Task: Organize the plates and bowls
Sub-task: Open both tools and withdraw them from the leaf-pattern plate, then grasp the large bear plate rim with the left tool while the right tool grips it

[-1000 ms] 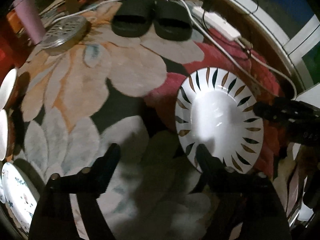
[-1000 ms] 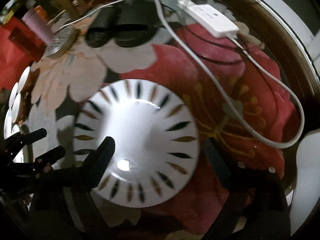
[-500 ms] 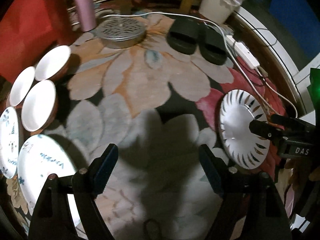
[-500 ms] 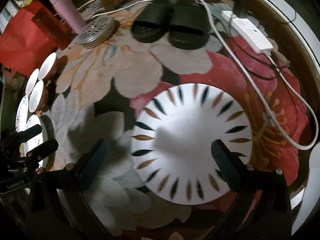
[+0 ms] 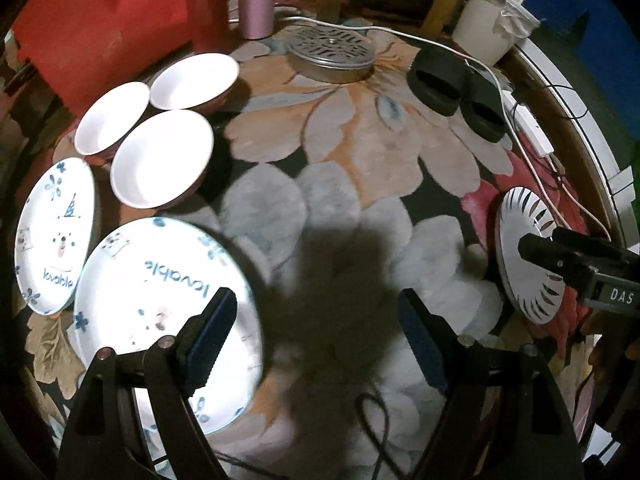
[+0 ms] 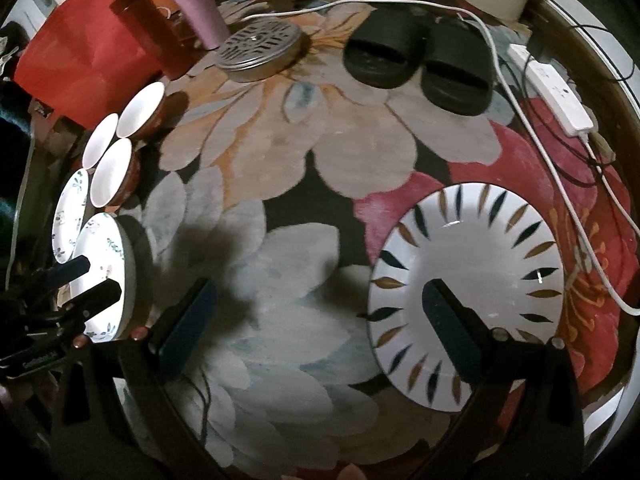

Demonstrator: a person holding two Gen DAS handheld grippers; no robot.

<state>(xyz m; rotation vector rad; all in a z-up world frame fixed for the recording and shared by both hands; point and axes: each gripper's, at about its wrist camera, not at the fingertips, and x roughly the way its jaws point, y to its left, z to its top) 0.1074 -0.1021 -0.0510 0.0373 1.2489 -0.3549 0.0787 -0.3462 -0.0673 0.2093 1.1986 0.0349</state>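
Note:
A white plate with black and gold leaf marks (image 6: 472, 280) lies on the flowered rug at the right; it also shows in the left wrist view (image 5: 520, 248). My right gripper (image 6: 316, 316) is open above the rug, its right finger over this plate. Two white plates with blue "lovable" print (image 5: 160, 296) (image 5: 54, 232) lie at the left. Three white bowls with brown outsides (image 5: 162, 158) (image 5: 112, 118) (image 5: 196, 80) stand behind them. My left gripper (image 5: 316, 328) is open, its left finger over the nearer printed plate.
A pair of black slippers (image 6: 416, 54), a round perforated metal lid (image 6: 260, 50), a pink tumbler (image 6: 196, 0) and a red bag (image 6: 88, 52) sit at the rug's far side. A white cable (image 6: 540, 152) and power strip (image 6: 556, 88) run along the right.
My left gripper has swung left, from the leaf-patterned plate to over the printed plates. My right gripper has drawn back and left, so the leaf plate now sits under its right finger.

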